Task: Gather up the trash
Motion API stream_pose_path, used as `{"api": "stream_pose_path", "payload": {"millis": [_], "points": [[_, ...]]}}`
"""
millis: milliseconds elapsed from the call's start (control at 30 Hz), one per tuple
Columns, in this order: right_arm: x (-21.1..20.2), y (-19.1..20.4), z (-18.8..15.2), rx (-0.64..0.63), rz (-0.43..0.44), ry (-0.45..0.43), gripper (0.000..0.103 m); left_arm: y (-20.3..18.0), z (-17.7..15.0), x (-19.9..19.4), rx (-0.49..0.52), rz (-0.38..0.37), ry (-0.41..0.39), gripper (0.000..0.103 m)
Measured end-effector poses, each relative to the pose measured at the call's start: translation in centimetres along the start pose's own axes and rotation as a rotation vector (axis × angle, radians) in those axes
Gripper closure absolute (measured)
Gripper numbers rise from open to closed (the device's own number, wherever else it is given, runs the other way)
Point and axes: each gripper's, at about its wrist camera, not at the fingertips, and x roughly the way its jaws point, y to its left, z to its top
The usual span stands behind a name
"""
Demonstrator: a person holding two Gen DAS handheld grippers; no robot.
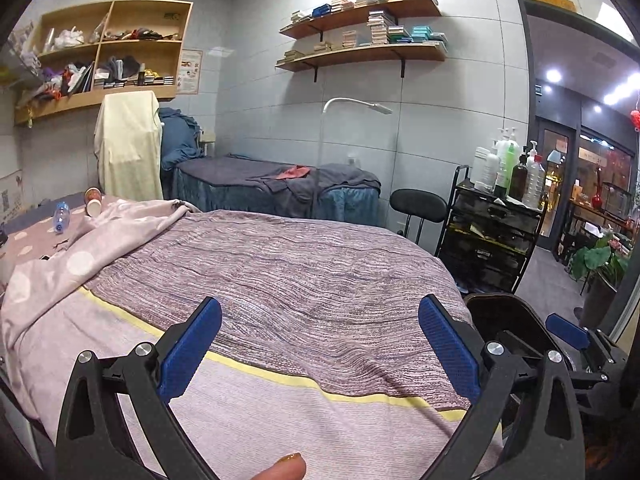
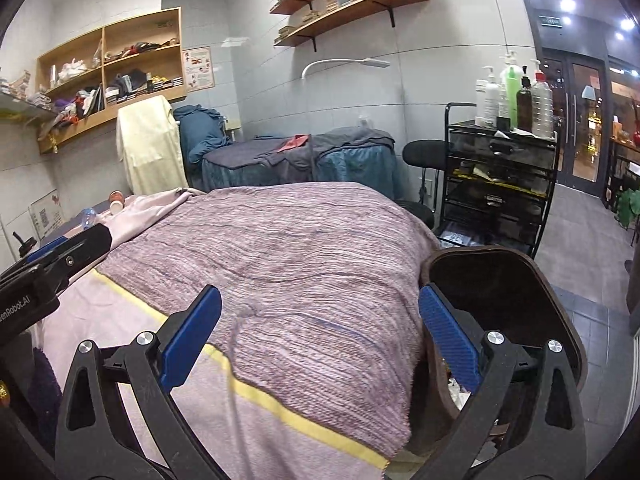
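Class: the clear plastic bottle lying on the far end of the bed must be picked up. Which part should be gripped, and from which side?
Grip the plastic bottle across its middle, coming from above. It lies on its side on the bedcover, so its round body offers two opposite sides to close on.

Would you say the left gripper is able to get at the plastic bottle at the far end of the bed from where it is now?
Probably not yet. The left gripper is open and empty over the near end of the bed, while the plastic bottle lies at the far end beside the paper cups. Nothing blocks the way; it must travel forward.
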Motion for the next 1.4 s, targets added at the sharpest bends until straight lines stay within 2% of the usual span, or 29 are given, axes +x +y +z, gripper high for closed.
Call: {"api": "stream_pose_path", "payload": {"millis": [200,1400], "points": [[-0.2,0.8,0.1,-0.017,0.012,-0.007,0.006,0.9,0.2,-0.4,-0.028,0.012,-0.015,0.006],[-0.7,-0.6,0.2,0.007,-0.031,-0.021,0.006,0.5,0.0,-0.3,-0.005,0.013,-0.028,0.006]]}}
